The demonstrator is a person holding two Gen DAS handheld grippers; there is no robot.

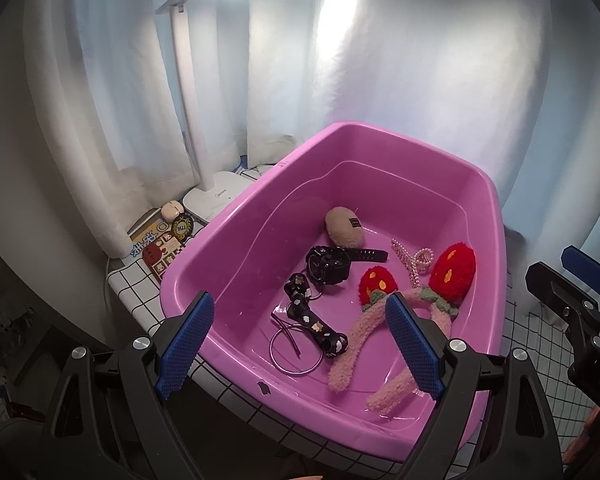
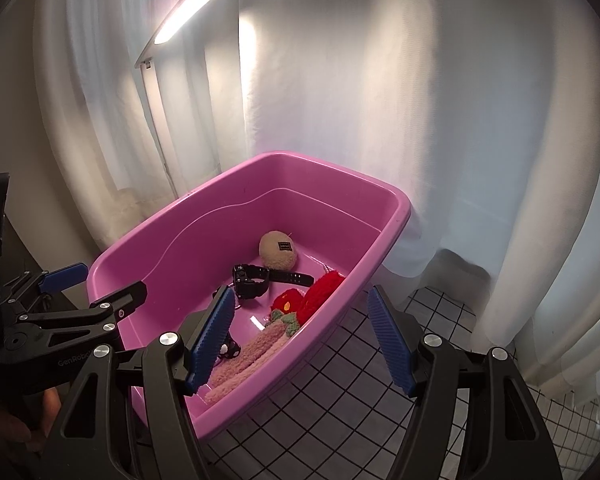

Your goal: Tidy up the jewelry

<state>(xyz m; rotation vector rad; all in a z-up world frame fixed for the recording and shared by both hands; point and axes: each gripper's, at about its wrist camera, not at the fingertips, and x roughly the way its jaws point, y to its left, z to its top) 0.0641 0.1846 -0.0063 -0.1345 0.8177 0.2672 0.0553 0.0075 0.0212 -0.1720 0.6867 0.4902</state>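
Note:
A pink plastic tub (image 1: 236, 216) (image 2: 148, 248) stands on a white tiled table. In it lie a black watch (image 1: 330, 266) (image 2: 252, 280), a beige plush piece (image 1: 344, 227) (image 2: 278, 255), a fuzzy pink headband with two red strawberries (image 1: 452, 270) (image 2: 320, 292), a pearl hair claw (image 1: 414, 260), a black patterned strap (image 1: 308, 320) and a thin metal ring (image 1: 296, 350). My left gripper (image 1: 300, 344) is open and empty above the tub's near rim. My right gripper (image 2: 300, 340) is open and empty above the tub's right rim.
A white desk lamp (image 1: 216, 196) (image 2: 196, 4) stands behind the tub on the left, with a sticker card (image 1: 156, 246) and a small earbud case (image 1: 172, 210) beside its base. White curtains (image 1: 420, 80) hang close behind. The table edge runs along the left.

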